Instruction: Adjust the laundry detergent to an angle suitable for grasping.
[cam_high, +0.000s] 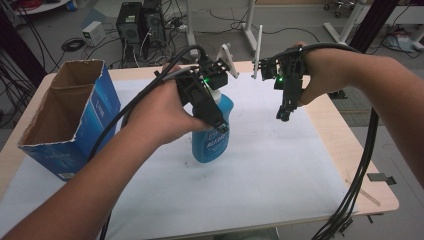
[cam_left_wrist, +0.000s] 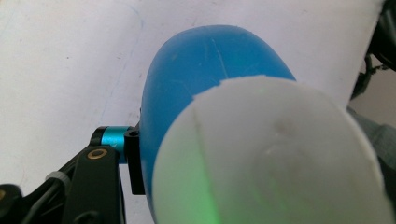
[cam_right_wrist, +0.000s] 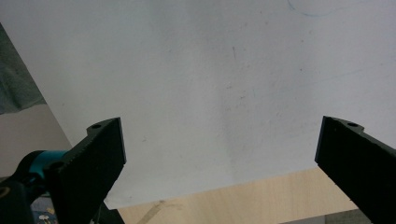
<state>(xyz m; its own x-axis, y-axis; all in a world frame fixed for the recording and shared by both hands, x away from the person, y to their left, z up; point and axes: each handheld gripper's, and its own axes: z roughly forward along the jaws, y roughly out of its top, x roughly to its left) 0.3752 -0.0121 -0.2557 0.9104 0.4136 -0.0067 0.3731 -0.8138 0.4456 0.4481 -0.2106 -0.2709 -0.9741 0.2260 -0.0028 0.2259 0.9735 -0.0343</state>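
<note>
A blue plastic bottle (cam_high: 212, 145) with a white top (cam_left_wrist: 275, 158) leans in the middle of the white mat (cam_high: 265, 170). My left gripper (cam_high: 220, 126) is shut on its upper body, and one black finger (cam_left_wrist: 134, 163) presses its side in the left gripper view. Whether the bottle's base touches the mat I cannot tell. My right gripper (cam_high: 284, 115) hangs above the mat's far right part, pointing down. It is open, its two black fingers (cam_right_wrist: 100, 156) standing wide apart over bare mat with nothing between them.
An open blue cardboard box (cam_high: 70, 115) stands at the left edge of the table. The wooden table edge (cam_right_wrist: 233, 200) lies just beyond the mat near the right gripper. Black cables (cam_high: 357, 185) hang off the table's right side.
</note>
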